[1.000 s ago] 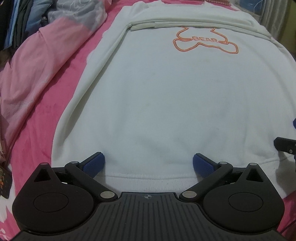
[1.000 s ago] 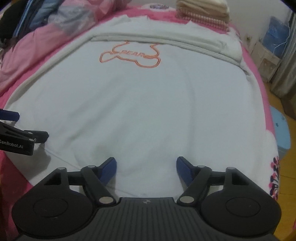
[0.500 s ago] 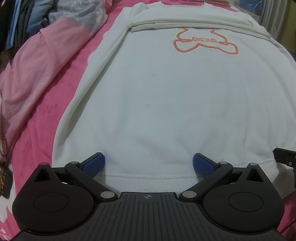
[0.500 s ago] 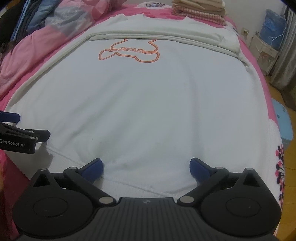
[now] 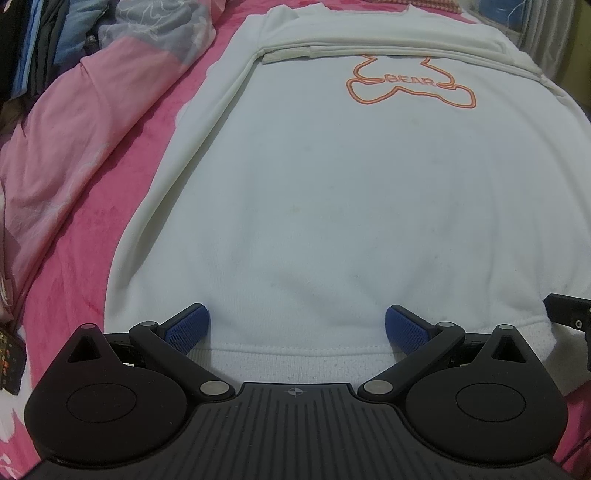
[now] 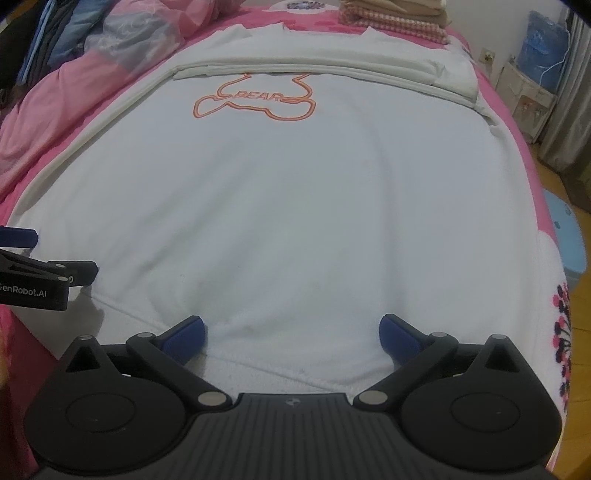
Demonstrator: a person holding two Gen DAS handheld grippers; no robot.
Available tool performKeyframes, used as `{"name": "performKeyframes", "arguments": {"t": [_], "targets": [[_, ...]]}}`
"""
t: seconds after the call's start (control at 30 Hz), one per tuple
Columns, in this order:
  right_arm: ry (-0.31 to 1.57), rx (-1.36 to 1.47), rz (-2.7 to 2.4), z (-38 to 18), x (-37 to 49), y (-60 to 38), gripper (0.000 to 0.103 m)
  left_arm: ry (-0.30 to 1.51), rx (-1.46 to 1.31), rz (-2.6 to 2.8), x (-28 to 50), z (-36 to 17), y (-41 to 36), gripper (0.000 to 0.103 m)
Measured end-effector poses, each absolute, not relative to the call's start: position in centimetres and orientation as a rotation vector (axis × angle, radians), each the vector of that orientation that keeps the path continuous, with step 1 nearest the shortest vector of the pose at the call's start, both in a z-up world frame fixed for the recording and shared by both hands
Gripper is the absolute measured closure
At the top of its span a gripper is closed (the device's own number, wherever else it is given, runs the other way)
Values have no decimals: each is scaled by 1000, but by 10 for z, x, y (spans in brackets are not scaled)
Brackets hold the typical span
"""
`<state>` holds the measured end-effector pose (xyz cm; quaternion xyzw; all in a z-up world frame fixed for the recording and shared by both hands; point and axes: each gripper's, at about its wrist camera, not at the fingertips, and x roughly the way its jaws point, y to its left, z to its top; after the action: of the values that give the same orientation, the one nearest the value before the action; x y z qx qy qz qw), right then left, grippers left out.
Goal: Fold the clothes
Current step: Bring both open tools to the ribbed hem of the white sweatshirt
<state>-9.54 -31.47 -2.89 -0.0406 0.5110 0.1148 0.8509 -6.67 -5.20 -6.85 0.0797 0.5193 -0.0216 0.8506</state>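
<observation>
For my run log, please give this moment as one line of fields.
step: fold clothes | left hand-held gripper: open, over hem | right hand-held gripper: open, over hem | white sweatshirt: flat, sleeves folded in

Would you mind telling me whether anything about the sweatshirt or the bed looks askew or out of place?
Nothing stands out. The white sweatshirt lies flat on the pink bedspread, sleeves folded across its top, with only soft wrinkles near the hem. A folded stack sits tidily at the far end of the bed.
</observation>
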Motion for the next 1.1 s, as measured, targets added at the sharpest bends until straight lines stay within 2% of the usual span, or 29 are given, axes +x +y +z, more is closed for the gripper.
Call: {"name": "performKeyframes", "arguments": {"t": [0.27, 0.5, 0.63, 1.1], "targets": [[1075, -139, 308, -22, -93, -318, 0, 1099, 169, -40, -66, -68, -51, 0], [945, -197, 323, -10, -74, -306, 1, 1104, 175, -38, -66, -67, -52, 0], [970, -194, 323, -24, -63, -303, 7, 1104, 175, -40, -66, -68, -51, 0], [989, -215, 380, -30, -106, -308, 7, 1102, 166, -46, -69, -70, -51, 0]]}}
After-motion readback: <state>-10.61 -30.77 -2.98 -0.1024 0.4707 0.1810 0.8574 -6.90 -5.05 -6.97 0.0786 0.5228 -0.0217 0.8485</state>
